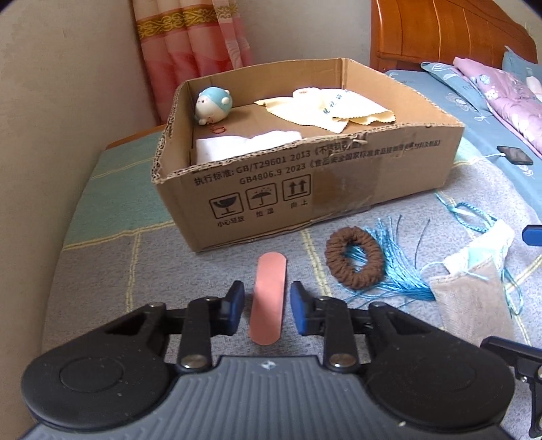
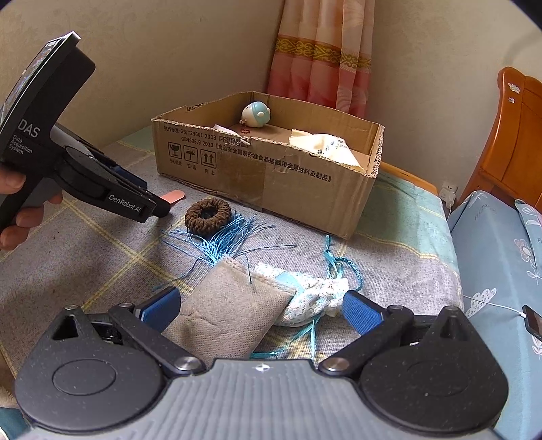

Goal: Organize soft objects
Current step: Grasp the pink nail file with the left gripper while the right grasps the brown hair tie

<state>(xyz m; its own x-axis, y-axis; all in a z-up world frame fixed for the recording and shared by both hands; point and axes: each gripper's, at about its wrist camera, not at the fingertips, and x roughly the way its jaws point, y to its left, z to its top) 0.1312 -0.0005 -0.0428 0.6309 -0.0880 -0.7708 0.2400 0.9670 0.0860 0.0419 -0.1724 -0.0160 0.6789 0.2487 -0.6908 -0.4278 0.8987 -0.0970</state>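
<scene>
A pink oblong pad lies on the grey checked blanket, between the fingers of my left gripper, which is open around it with a small gap each side. My right gripper is open wide around a grey cloth pouch and a pale blue-white pouch. A brown hair scrunchie lies on a bunch of blue threads, also in the right wrist view. The cardboard box holds a blue-white plush toy, a cream cloth and a white cloth.
A curtain hangs behind the box in the room corner. A wooden headboard and blue bedding lie to the right. A phone on a white cable rests on the bedding. The left gripper's body shows in the right wrist view.
</scene>
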